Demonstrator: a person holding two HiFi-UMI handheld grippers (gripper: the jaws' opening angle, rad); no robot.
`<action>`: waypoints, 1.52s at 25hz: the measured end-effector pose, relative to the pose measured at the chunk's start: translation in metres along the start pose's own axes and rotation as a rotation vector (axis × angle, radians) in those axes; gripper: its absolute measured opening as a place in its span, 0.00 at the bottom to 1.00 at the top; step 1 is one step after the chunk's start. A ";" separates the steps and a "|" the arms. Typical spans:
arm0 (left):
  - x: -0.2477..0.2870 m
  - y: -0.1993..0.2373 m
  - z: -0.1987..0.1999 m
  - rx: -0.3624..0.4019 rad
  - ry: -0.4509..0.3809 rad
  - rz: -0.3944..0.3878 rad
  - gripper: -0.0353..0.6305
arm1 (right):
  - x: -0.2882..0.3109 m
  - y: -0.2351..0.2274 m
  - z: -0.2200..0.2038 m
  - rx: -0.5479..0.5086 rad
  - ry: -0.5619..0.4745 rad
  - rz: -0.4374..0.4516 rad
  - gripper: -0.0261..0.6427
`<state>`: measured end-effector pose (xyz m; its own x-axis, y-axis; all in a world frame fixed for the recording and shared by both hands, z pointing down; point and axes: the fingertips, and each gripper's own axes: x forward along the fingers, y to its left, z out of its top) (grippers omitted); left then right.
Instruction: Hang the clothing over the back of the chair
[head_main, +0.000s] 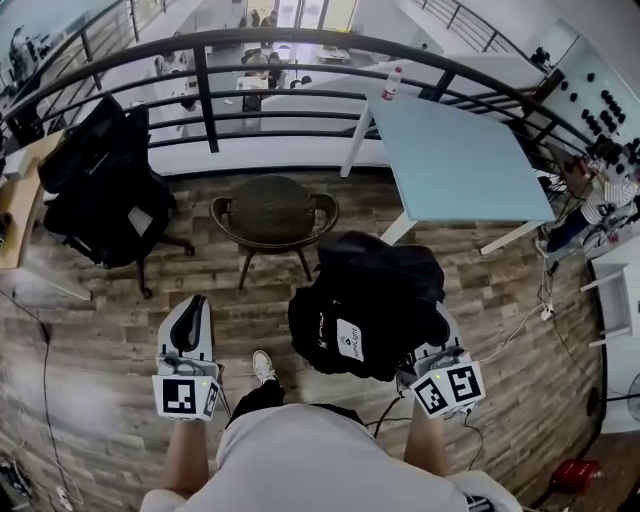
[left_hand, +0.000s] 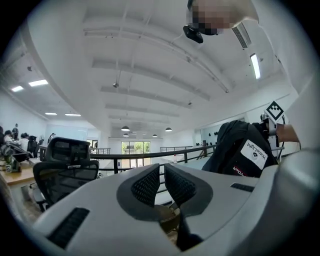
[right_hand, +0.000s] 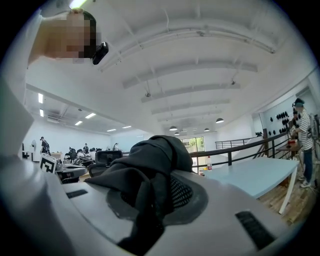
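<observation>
Black jacket (head_main: 365, 300), bunched so its shape is hard to read, hangs near the wicker chair (head_main: 275, 205), on the person's side and apart from it. At far left, dark cloth half buries an office chair (head_main: 105, 185). The left hand-held gripper (head_main: 190, 305) has its jaws all but together, with nothing between them. The right hand-held gripper (head_main: 432, 352) pinches a jacket fold, and the fabric hides its fingertips. A pale desk (head_main: 460, 165) stands at the right.

Looks like an open-plan office on a mezzanine: black railing (head_main: 300, 45) ahead of the left gripper (head_main: 190, 306), mesh office chair (head_main: 100, 190) to its left, pale table (head_main: 460, 160) front-right, staffed desks (head_main: 262, 72) beyond.
</observation>
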<state>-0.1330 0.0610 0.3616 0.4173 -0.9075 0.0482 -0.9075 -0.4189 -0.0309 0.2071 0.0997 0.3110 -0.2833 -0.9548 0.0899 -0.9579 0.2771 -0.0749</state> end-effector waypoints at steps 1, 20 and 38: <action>0.007 0.010 -0.003 -0.005 0.007 -0.003 0.13 | 0.010 0.003 0.002 0.004 0.001 -0.006 0.16; 0.113 0.025 -0.006 0.040 0.015 -0.068 0.13 | 0.096 -0.028 0.002 0.047 0.014 -0.021 0.16; 0.134 0.031 0.004 0.062 0.021 0.037 0.13 | 0.143 -0.056 -0.001 0.041 0.019 0.073 0.16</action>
<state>-0.1051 -0.0742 0.3630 0.3818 -0.9218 0.0670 -0.9172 -0.3869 -0.0950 0.2202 -0.0518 0.3287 -0.3538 -0.9298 0.1013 -0.9320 0.3413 -0.1223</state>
